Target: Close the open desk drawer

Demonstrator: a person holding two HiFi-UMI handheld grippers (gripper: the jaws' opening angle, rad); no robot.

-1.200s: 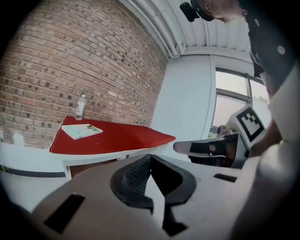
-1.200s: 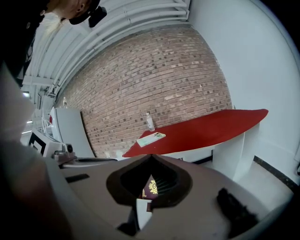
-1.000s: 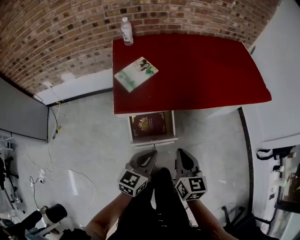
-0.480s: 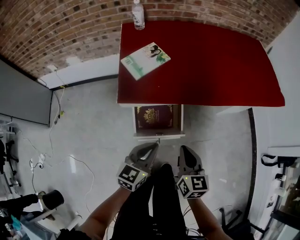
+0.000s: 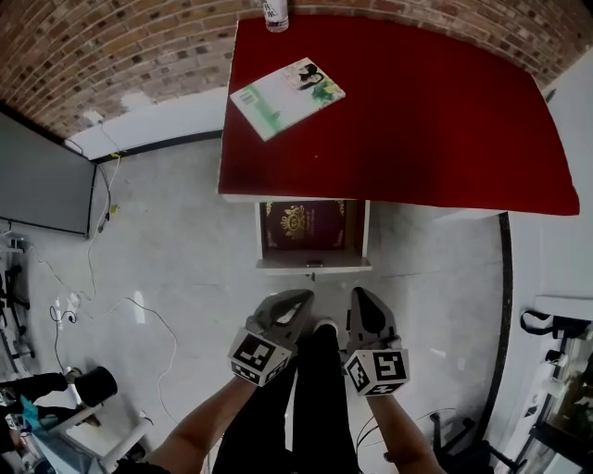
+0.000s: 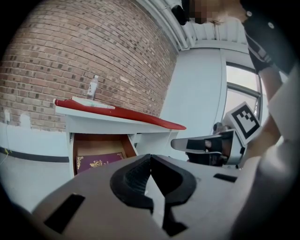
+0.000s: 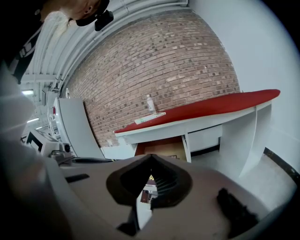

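A workroom with a studio look: a bare brick wall point(image 5: 111, 56) backed a red-topped worktop point(image 5: 417, 120), while loose cables point(image 5: 108, 211) trailed across the pale polished floor point(image 5: 176, 250).

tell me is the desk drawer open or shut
Open: the drawer juts out from under the red desk top, and the maroon book lying inside is in plain view.

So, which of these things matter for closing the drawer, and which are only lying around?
For the job: open drawer; left gripper and right gripper, both shut and empty, short of its front.

Only lying around: maroon book inside the drawer; green booklet and water bottle on the red desk.
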